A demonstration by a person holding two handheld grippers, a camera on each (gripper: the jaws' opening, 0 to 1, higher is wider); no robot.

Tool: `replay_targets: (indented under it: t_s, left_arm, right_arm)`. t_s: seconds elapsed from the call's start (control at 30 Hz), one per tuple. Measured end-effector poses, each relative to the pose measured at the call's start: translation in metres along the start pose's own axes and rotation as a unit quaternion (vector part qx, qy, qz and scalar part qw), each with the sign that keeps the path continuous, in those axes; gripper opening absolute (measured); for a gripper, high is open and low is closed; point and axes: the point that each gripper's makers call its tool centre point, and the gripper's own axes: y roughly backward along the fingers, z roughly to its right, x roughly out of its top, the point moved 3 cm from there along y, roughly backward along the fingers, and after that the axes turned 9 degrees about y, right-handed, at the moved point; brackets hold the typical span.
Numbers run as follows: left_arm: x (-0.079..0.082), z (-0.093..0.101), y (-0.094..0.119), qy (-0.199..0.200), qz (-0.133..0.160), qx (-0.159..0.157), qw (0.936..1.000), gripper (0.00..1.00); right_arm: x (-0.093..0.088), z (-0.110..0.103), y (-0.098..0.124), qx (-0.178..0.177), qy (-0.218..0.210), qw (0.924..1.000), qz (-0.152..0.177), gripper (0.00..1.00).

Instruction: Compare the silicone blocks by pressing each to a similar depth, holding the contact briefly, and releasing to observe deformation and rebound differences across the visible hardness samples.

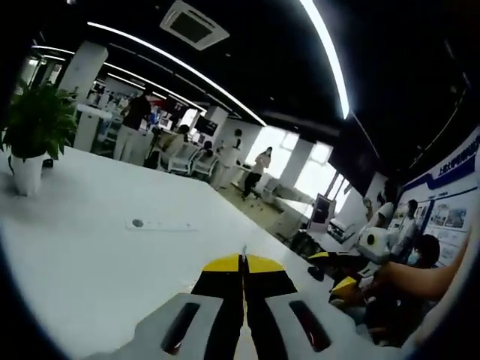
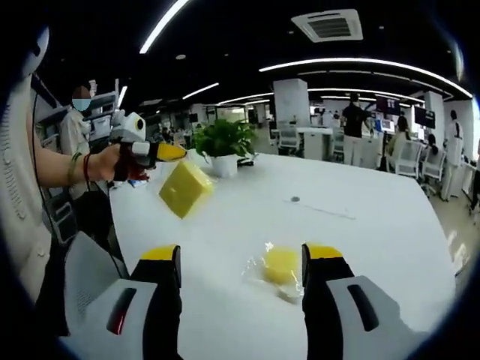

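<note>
Right gripper view: one block lifted, one lying in its wrapper

Right gripper view is taken first, from its left side. A hand (image 2: 105,163) is seen gripping the left claw (image 2: 174,153), whose yellow tips are closed together over the top of a yellow silicone block (image 2: 185,188); the block is held tilted, clear of the counter (image 2: 360,247). A forearm with a bracelet at the wrist is stretched in from the left edge. Further right, a second yellow block (image 2: 281,264) is seen lying on the counter inside a clear plastic wrapper (image 2: 259,271), between the jaws of the right claw (image 2: 241,253), which are spread wide and are not touching it.

A potted plant (image 2: 223,145) is set at the far end of the white counter. Beyond it, an open office is seen, with ceiling light strips, an air vent, chairs and standing people.

Left gripper view: the left claw (image 1: 244,261) is shown with its jaws pressed together over the white counter (image 1: 90,247). A potted plant (image 1: 34,131) stands at the left, and the right claw (image 1: 330,271) is seen at the right.
</note>
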Motion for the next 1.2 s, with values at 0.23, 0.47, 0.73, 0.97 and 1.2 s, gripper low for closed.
replay_targets:
  t_s: [0.23,0.47,0.73,0.97,1.2]
  left_arm:
    - [-0.002,0.006,-0.009,-0.013,-0.017,-0.012,0.9997,0.00]
    - [-0.005,0.014,-0.016,-0.019,-0.028,-0.026,0.9991,0.00]
    - [-0.007,0.023,-0.022,-0.025,-0.037,-0.034,0.9984,0.00]
    - [-0.006,0.026,-0.028,-0.034,-0.040,-0.041,0.9978,0.00]
    - [-0.007,0.029,-0.033,-0.037,-0.047,-0.049,0.9970,0.00]
  right_arm:
    - [0.018,0.005,-0.015,0.030,0.033,0.9990,-0.004,0.61]
    - [0.032,0.007,-0.034,0.064,0.062,0.9959,-0.010,0.61]
    - [0.042,0.002,-0.055,0.111,0.097,0.9888,-0.025,0.61]
    - [0.057,-0.006,-0.075,0.150,0.116,0.9816,-0.022,0.61]
    - [0.064,-0.014,-0.090,0.185,0.149,0.9707,-0.036,0.61]
